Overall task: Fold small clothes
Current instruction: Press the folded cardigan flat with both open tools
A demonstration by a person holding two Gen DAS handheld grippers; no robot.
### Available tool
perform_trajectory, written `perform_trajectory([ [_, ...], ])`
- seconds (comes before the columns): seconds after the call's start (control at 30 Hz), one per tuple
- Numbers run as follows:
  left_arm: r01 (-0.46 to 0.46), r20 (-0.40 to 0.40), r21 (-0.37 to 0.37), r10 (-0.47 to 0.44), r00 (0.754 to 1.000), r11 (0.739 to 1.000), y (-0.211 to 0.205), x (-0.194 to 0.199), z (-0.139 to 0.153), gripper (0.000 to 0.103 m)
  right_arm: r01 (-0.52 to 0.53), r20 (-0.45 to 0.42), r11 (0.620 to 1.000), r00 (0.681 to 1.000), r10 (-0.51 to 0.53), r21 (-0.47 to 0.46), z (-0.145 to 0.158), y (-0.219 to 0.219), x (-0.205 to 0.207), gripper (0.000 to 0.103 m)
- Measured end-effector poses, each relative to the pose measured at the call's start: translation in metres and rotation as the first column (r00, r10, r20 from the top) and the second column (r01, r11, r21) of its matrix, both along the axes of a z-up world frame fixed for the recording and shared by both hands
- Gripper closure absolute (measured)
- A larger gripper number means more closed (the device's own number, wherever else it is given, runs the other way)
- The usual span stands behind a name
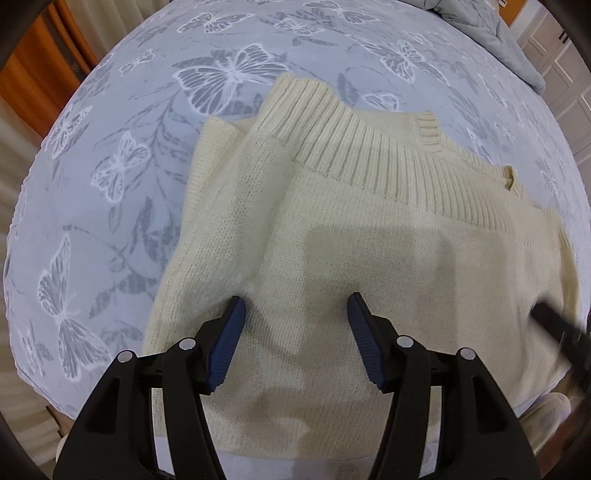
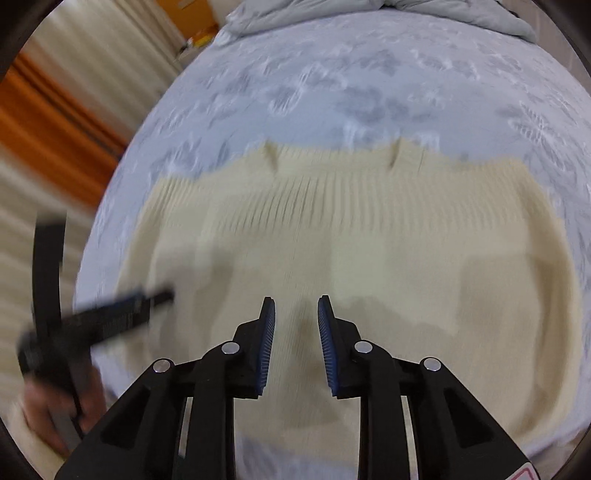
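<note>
A cream knit sweater (image 1: 369, 266) lies folded on the bed, its ribbed band (image 1: 369, 158) running across the far side. My left gripper (image 1: 298, 304) points down over the near part of the sweater, jaws open, with only flat knit showing between the blue pads (image 1: 229, 343). In the right wrist view the same sweater (image 2: 369, 258) is blurred. My right gripper (image 2: 296, 302) hangs over it with a narrow gap between its pads and nothing pinched. The left gripper (image 2: 110, 306) appears as a dark blur at the sweater's left edge, held by a hand (image 2: 55, 413).
The bed cover (image 1: 110, 184) is grey-blue with white butterflies and stretches wide to the left and beyond the sweater. A grey quilt (image 2: 424, 14) is bunched at the far end. An orange curtain (image 2: 48, 122) hangs beside the bed on the left.
</note>
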State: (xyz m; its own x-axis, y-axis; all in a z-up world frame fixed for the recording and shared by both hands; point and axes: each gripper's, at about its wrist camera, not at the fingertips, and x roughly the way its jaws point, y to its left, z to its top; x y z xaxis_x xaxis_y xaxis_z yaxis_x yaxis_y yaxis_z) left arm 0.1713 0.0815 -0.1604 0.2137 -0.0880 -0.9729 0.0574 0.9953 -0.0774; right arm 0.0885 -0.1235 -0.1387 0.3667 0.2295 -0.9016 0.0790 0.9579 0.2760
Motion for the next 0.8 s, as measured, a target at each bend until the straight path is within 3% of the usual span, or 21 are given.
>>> perform_trajectory([
  [0.1, -0.001, 0.002, 0.009, 0.001, 1.0, 1.0, -0.002, 0.0, -0.001, 0.047, -0.064, -0.043, 0.994, 0.997, 0.06, -0.09, -0.021, 0.019, 0.004, 0.079],
  [0.23, 0.002, -0.002, 0.021, -0.002, 1.0, 1.0, -0.003, 0.002, 0.001, 0.047, -0.054, -0.072, 0.992, 0.996, 0.046, -0.113, -0.033, 0.017, 0.041, 0.077],
  [0.27, 0.001, -0.002, 0.02, -0.001, 1.0, 1.0, -0.002, 0.002, 0.006, 0.047, -0.047, -0.079, 0.993, 0.996, 0.038, -0.109, -0.027, 0.017, 0.044, 0.077],
  [0.4, 0.0, 0.093, -0.033, 0.003, 0.996, 0.999, 0.0, -0.003, 0.045, 0.045, -0.088, 0.039, 0.996, 0.995, 0.089, -0.02, 0.014, 0.028, 0.042, 0.079],
  [0.47, 0.024, 0.08, -0.031, -0.022, 0.997, 0.999, -0.012, 0.008, 0.042, 0.044, -0.115, 0.036, 0.993, 0.993, 0.115, 0.0, 0.01, 0.042, 0.056, 0.079],
  [0.53, 0.031, 0.04, -0.011, -0.031, 0.999, 0.999, -0.024, 0.025, 0.024, 0.045, -0.118, 0.005, 0.993, 0.993, 0.118, -0.004, -0.007, 0.047, 0.072, 0.089],
  [0.63, 0.013, 0.009, 0.024, -0.014, 1.0, 1.0, -0.027, 0.042, 0.0, 0.041, -0.061, -0.046, 0.998, 0.997, 0.061, -0.017, -0.028, 0.021, 0.087, 0.103],
  [0.73, 0.013, 0.027, 0.034, -0.014, 1.0, 0.999, -0.019, 0.049, 0.003, 0.041, 0.031, -0.027, 0.999, 0.999, -0.031, 0.022, -0.023, -0.042, 0.082, 0.103],
  [0.8, 0.019, 0.031, 0.05, -0.02, 0.999, 0.999, -0.012, 0.051, 0.003, 0.041, 0.136, -0.025, 0.986, 0.99, -0.139, -0.097, -0.02, -0.088, 0.067, 0.092],
])
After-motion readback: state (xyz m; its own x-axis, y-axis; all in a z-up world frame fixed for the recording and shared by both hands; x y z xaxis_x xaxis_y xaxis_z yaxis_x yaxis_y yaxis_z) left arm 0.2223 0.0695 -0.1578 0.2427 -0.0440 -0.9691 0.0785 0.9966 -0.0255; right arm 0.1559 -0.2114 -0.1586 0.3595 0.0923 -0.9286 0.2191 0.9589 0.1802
